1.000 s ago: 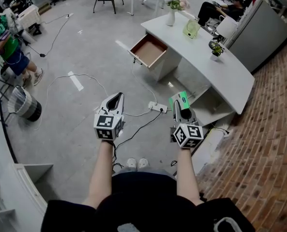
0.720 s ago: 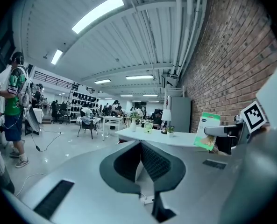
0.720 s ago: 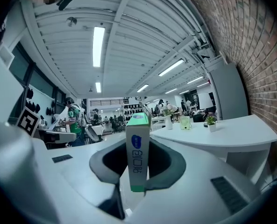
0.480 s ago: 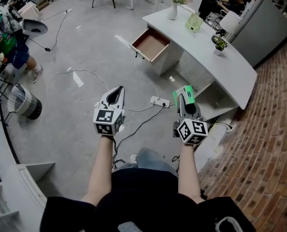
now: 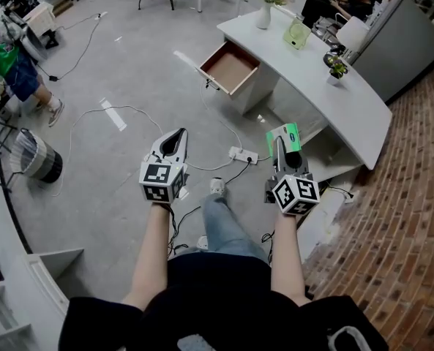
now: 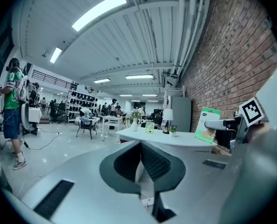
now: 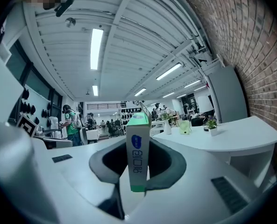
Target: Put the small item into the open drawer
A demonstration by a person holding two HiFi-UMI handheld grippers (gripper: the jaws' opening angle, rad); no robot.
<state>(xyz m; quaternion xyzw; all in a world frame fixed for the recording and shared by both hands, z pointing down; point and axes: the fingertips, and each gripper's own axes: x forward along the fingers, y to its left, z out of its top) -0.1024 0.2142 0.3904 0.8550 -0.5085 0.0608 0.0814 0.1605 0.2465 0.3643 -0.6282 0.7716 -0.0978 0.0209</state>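
The small item is a green-and-white box (image 5: 285,135), and my right gripper (image 5: 283,142) is shut on it, holding it upright. In the right gripper view the box (image 7: 138,155) stands between the two dark pads. My left gripper (image 5: 177,136) is shut with nothing between its jaws; its pads (image 6: 153,160) meet at the tip. The open drawer (image 5: 230,68) sticks out from the left end of the white desk (image 5: 348,108), well ahead of both grippers on the far side of the floor. Its brown inside looks bare. The left gripper view also catches the box (image 6: 207,124) at the right.
A white power strip (image 5: 244,155) and cables lie on the grey floor between me and the drawer. A flower vase (image 5: 264,13), a green item (image 5: 296,34) and a potted plant (image 5: 336,69) stand on the desk. A round bin (image 5: 38,158) and a person (image 5: 10,63) are at the left; brick paving is on the right.
The view has moved forward towards the desk, and one leg now swings out in front. Both grippers keep their places, and the box stays in the right one.
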